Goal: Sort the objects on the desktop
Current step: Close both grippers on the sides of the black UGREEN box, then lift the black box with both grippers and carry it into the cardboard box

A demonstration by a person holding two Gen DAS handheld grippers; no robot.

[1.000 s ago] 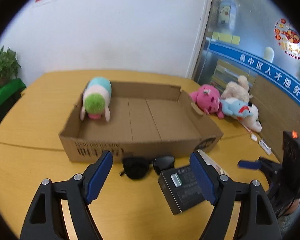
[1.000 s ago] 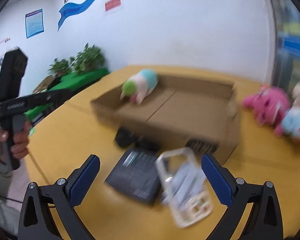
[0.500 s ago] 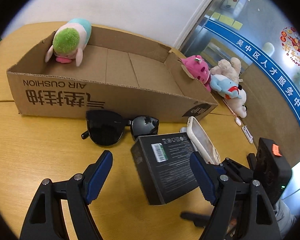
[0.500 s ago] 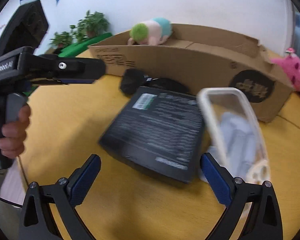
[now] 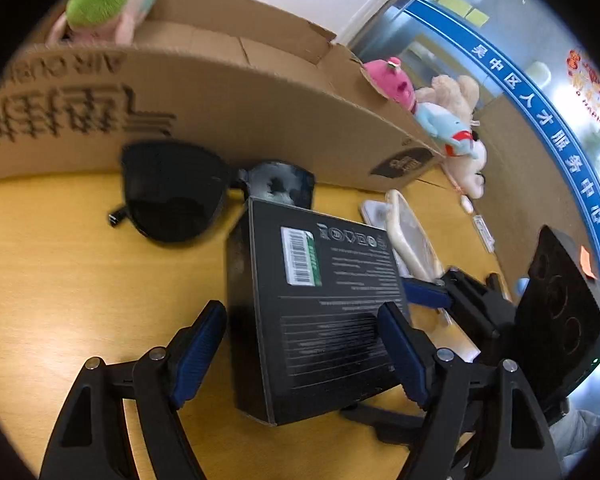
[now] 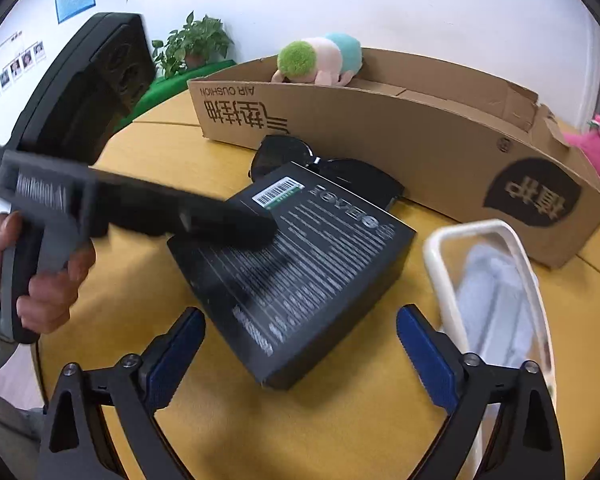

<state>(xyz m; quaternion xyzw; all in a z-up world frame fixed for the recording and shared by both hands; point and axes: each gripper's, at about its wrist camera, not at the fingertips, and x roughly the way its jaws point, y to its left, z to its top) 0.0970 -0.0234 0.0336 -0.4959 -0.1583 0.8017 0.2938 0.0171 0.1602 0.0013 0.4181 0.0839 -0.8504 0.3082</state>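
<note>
A black carton (image 5: 320, 312) with a barcode label lies flat on the yellow table (image 5: 60, 280). My left gripper (image 5: 300, 344) is open and straddles it from above, one blue pad at each long side, neither clearly pressing. The carton (image 6: 292, 264) also sits ahead of my right gripper (image 6: 300, 356), whose jaws are closing with only its near corner between them, untouched. Black sunglasses (image 5: 176, 192) lie behind the carton, against the cardboard box (image 5: 240, 112). A white phone case (image 6: 496, 288) rests right of the carton, beside my right finger.
The long open cardboard box (image 6: 420, 140) holds a green-headed plush (image 6: 316, 60) at its left end. Pink (image 5: 392, 80), blue (image 5: 444, 128) and cream plush toys lie beyond its right end. A person's hand (image 6: 48, 280) grips the left tool. A plant (image 6: 196, 40) stands behind the table.
Both grippers have dropped toward the table and tipped downward. The black carton now lies between the left fingers. The right jaws have narrowed a little.
</note>
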